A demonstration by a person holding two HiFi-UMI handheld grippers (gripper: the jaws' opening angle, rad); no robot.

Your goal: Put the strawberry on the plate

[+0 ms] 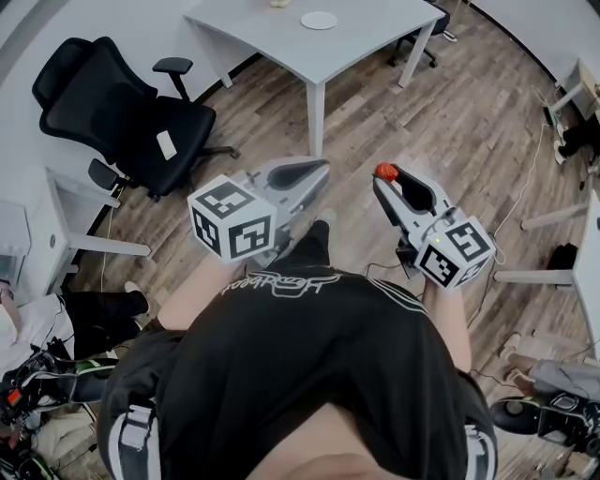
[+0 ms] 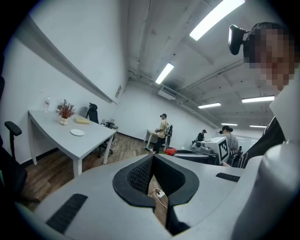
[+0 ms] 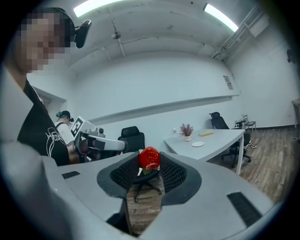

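Note:
A red strawberry (image 1: pixel 385 172) sits pinched between the tips of my right gripper (image 1: pixel 386 180), held in the air above the wooden floor. In the right gripper view the strawberry (image 3: pixel 149 158) fills the gap between the black pads of the right gripper (image 3: pixel 149 164). My left gripper (image 1: pixel 317 170) hangs beside it with its tips together and nothing in them; the left gripper (image 2: pixel 152 158) looks the same in its own view. A small white plate (image 1: pixel 319 20) lies on the grey table (image 1: pixel 356 47) ahead, well beyond both grippers. The plate (image 2: pixel 77 132) (image 3: pixel 198 144) shows in both gripper views.
A black office chair (image 1: pixel 122 112) stands at the left, with a white desk (image 1: pixel 56 234) below it. A potted plant (image 2: pixel 64 112) and a pale yellow object (image 2: pixel 81 120) stand on the table behind the plate. Several people (image 2: pixel 162 131) stand far back. Cables (image 1: pixel 525 187) trail on the floor at right.

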